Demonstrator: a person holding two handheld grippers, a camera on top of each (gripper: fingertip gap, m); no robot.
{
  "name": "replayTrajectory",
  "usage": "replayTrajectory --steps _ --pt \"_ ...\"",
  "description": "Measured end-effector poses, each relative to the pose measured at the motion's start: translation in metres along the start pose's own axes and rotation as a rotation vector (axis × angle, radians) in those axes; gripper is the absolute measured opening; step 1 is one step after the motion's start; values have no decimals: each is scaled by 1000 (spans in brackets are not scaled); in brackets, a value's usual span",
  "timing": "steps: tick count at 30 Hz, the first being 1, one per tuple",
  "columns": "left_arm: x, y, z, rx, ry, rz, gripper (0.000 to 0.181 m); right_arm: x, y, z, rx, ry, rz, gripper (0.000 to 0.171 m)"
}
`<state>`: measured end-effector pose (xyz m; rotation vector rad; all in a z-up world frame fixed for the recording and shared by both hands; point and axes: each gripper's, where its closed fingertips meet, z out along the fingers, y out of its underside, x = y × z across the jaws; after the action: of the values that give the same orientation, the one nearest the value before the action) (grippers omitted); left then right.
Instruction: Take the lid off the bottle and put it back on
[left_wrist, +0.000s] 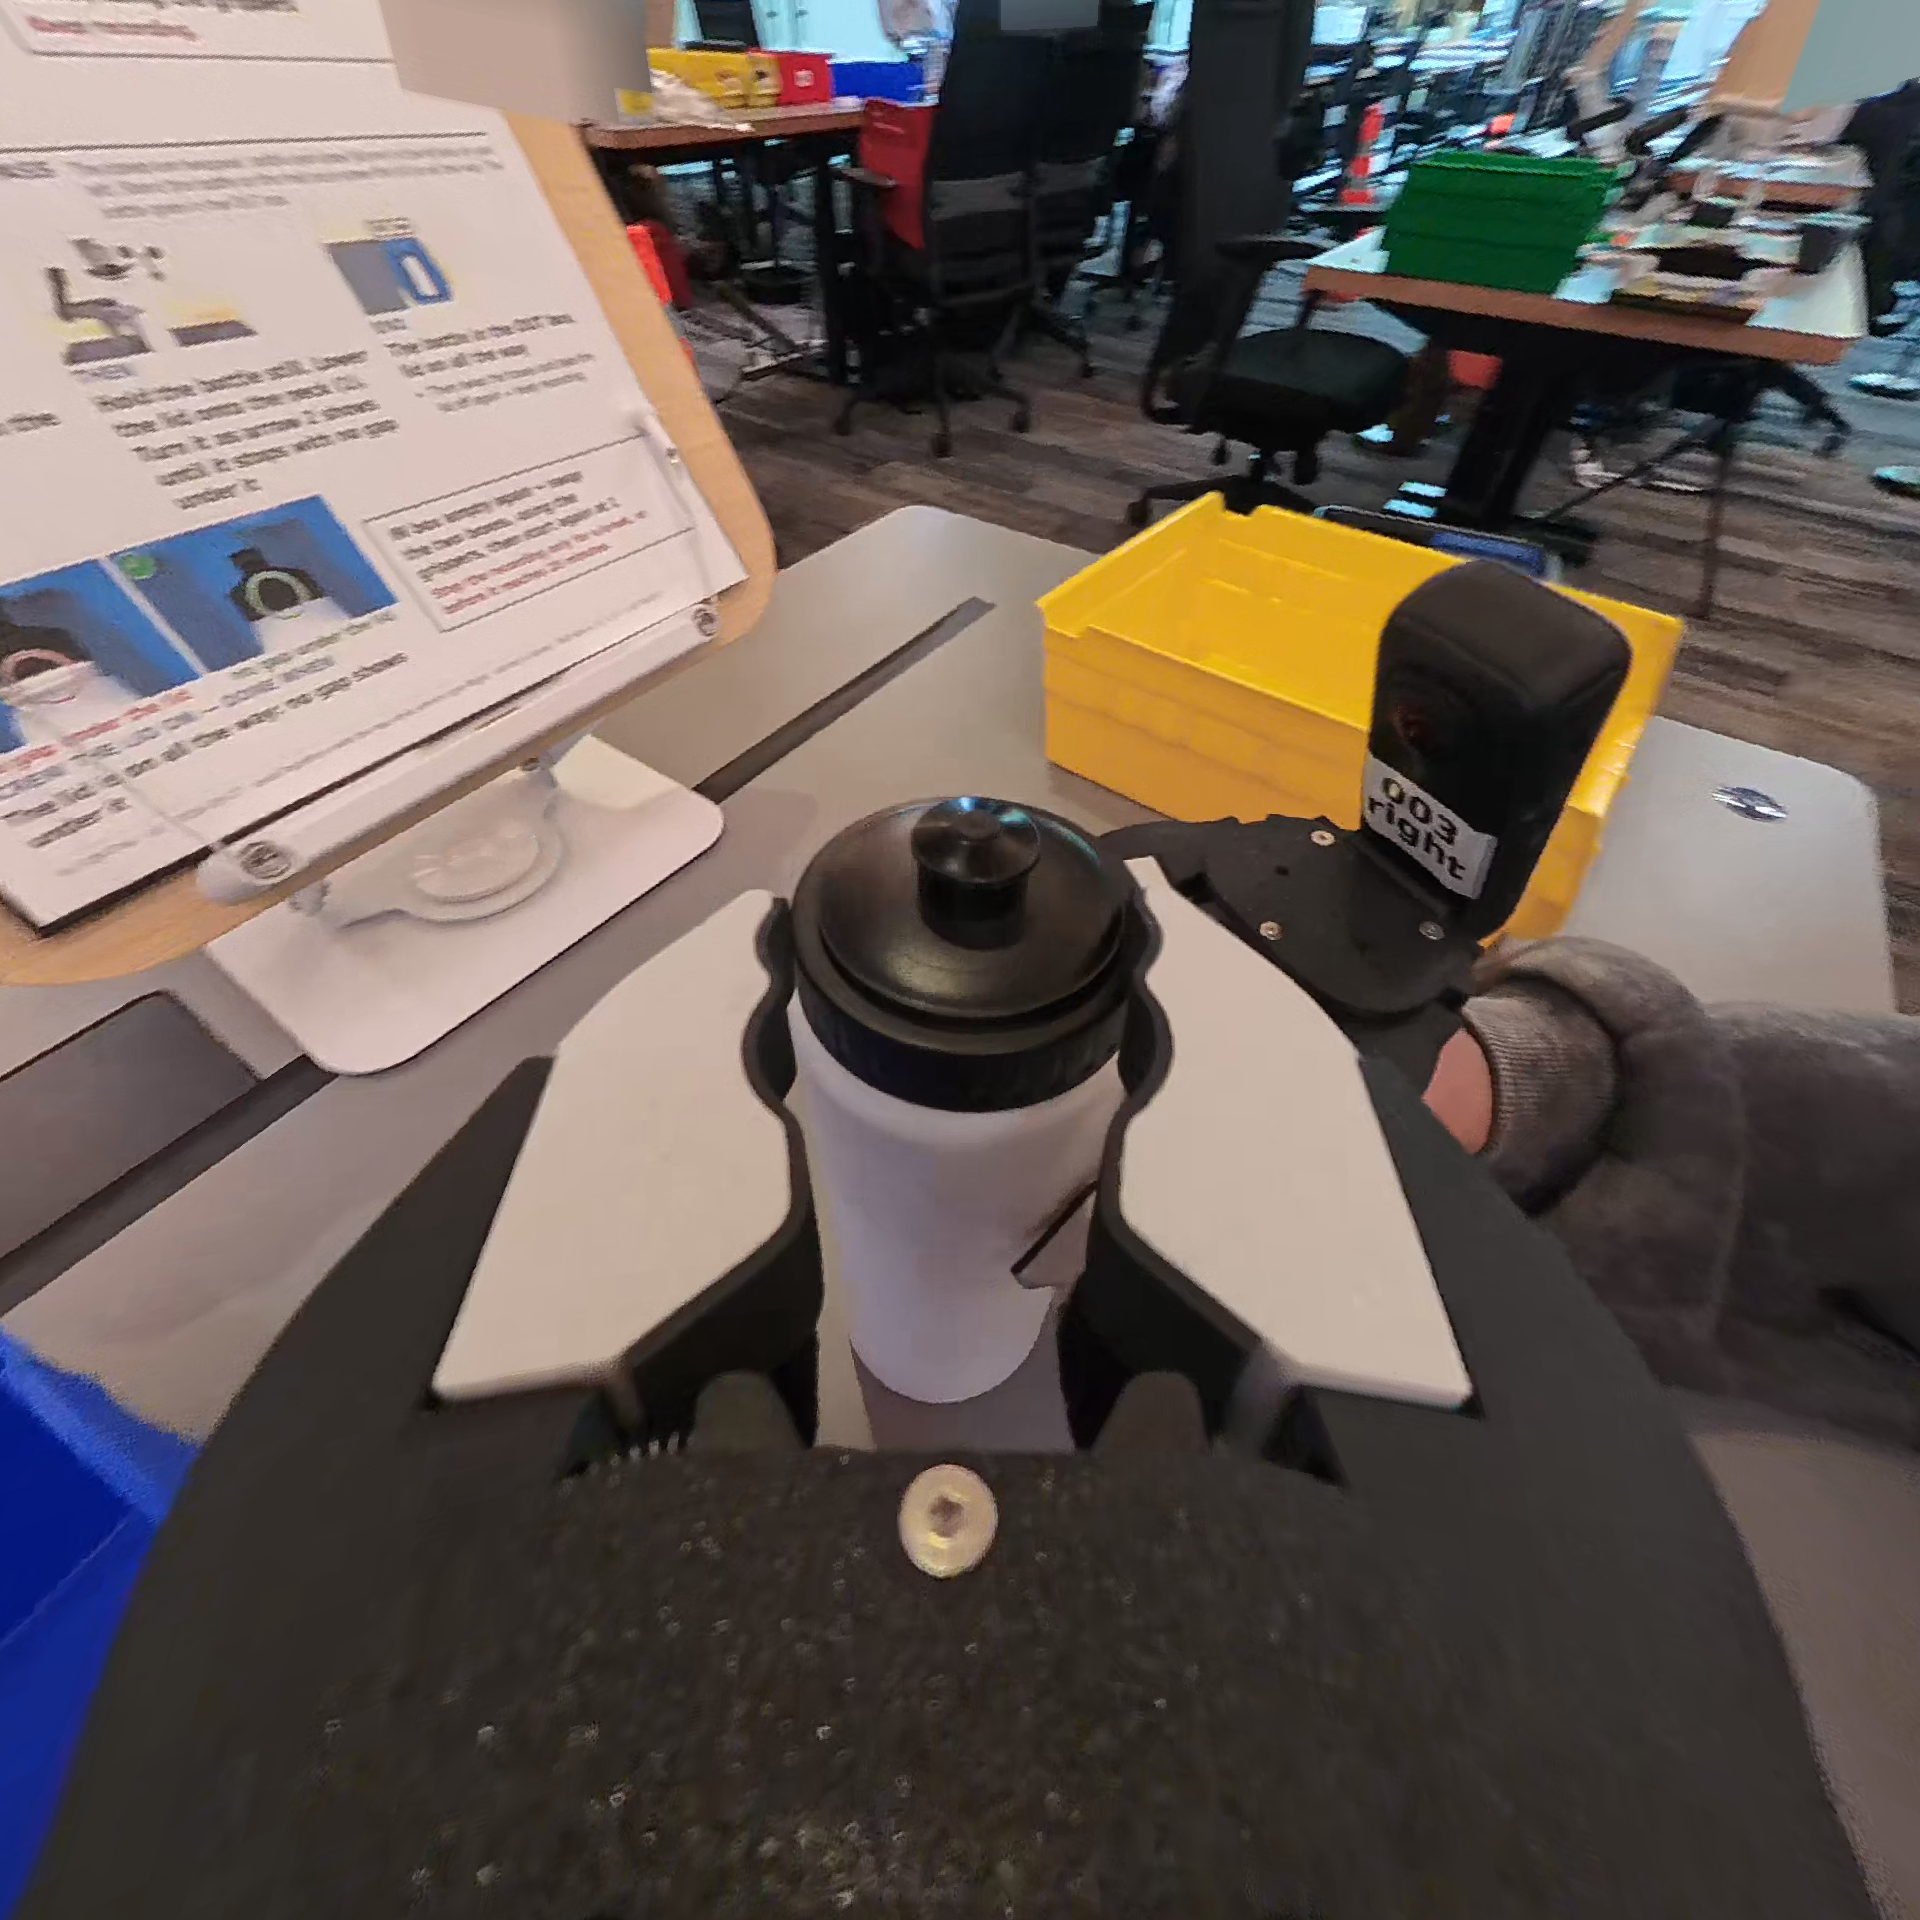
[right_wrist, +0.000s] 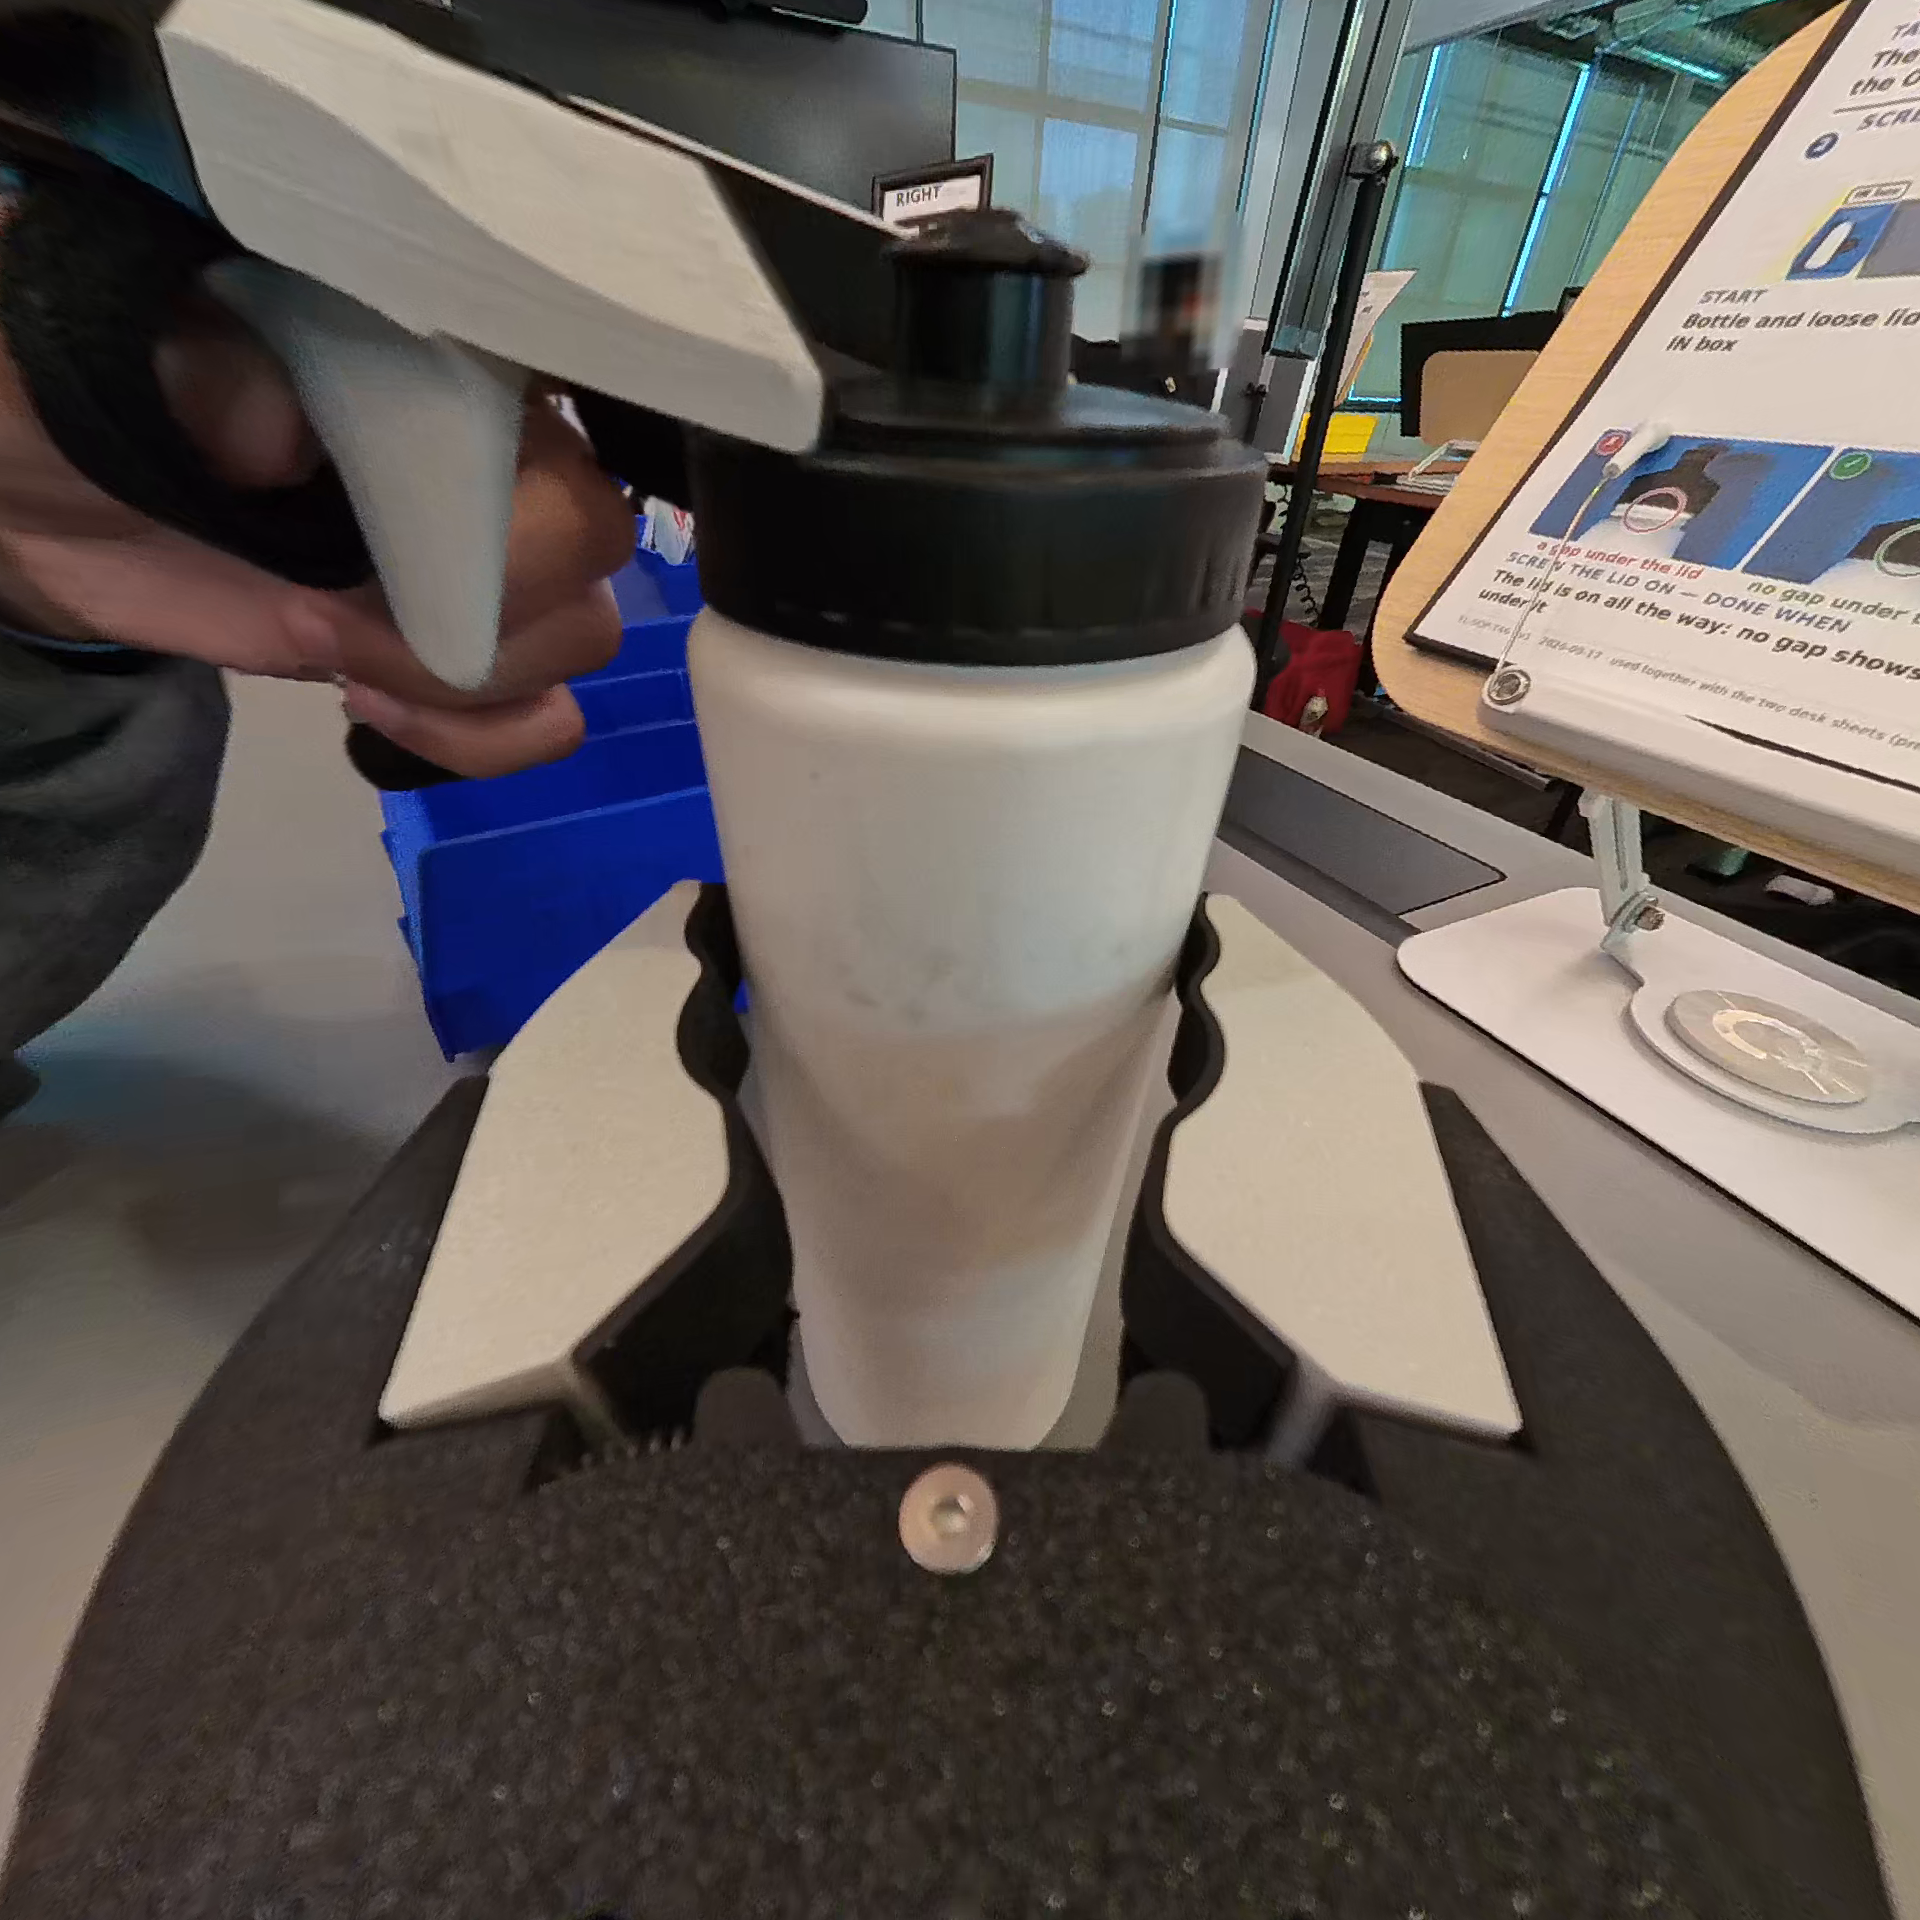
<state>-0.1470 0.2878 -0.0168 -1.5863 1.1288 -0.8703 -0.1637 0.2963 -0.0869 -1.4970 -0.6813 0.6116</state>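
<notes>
Bottle (right_wrist: 977, 883), white with black lid (left_wrist: 961, 935) on, gripped by both grippers' jaws.

Unquoted print: instruction sheet (left_wrist: 312, 436), right gripper's (left_wrist: 1132, 914) sticker (left_wrist: 1429, 836).

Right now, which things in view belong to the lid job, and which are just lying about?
In the job:
- white bottle
- black lid
- left tool, around the lid
- right tool, around the bottle body

Lying about:
- yellow bin
- blue bin
- instruction board
</notes>
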Motion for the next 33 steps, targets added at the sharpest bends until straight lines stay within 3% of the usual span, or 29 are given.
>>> replayTrajectory --steps 9,20,24,27,28,31,33 --pt "2 1 -2 -27 335 67 60 -1 0 -1 7 -22 -5 81" --pt "3 3 -6 -81 615 157 59 -5 0 -1 2 -40 -6 81" --pt "4 1 -5 -6 581 112 59 -3 0 -2 -1 -41 -1 81" --pt "1 0 -5 24 465 45 58 -1 0 -1 -4 -18 -5 81" --pt "0 -3 -6 44 413 12 61 0 0 -1 -5 -9 -4 81" --pt "3 -14 -11 142 259 -88 92 1 0 -1 -5 -3 -4 81" --pt "1 -15 -10 169 115 -143 93 1 0 -1 -3 -2 -4 81"
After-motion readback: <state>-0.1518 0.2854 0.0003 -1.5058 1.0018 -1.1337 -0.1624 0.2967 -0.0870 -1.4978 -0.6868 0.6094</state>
